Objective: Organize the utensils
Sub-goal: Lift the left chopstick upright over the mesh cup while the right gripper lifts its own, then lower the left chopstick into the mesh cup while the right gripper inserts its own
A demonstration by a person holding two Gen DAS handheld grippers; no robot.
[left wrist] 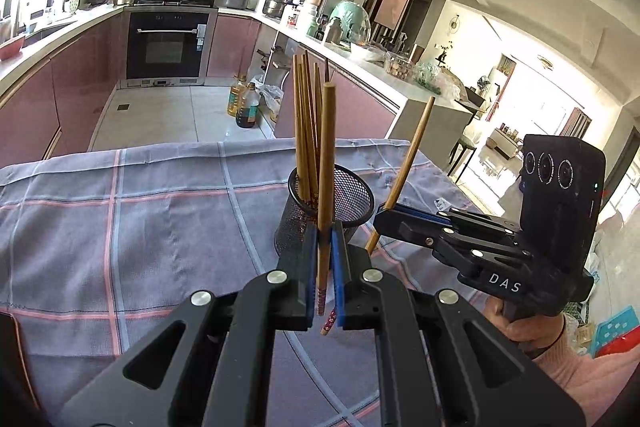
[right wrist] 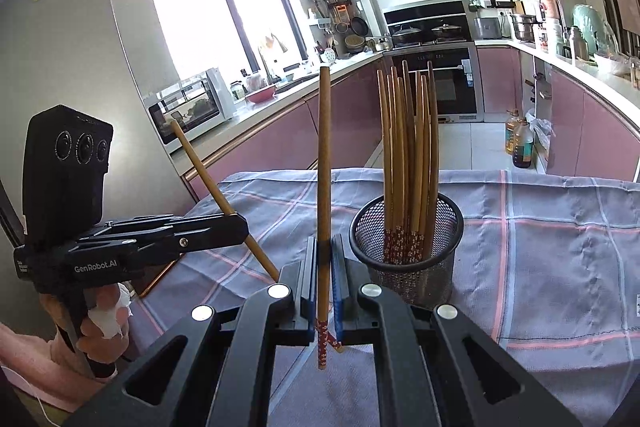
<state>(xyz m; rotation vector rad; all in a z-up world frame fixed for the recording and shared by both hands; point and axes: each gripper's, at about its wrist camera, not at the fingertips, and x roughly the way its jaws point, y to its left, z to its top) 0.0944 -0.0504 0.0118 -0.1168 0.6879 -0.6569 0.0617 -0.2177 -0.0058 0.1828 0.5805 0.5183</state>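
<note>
Left wrist view: left gripper [left wrist: 324, 247] and right gripper [left wrist: 380, 213] each clench one brown wooden chopstick [left wrist: 326, 163] beside the black mesh cup [left wrist: 344, 195] (already holding several); tilted sticks could snag its rim.

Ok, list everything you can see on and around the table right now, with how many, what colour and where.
Mesh cup: one, black wire, upright on the cloth, just ahead of both grippers.
Chopsticks in cup: a bundle, exact count unclear, brown with red patterned ends, standing with the patterned ends down.
Held chopsticks: two, brown; one upright in the left gripper, one upright in the right gripper.
Tablecloth: one, grey-blue with pink and white checks, covering the table.
Oil bottles: two, amber, on the kitchen floor beyond the table.
Oven: one, black, built into pink cabinets.
Left gripper: black with blue pads, shut on a chopstick.
Right gripper: black with blue pads, shut on a chopstick.
</note>
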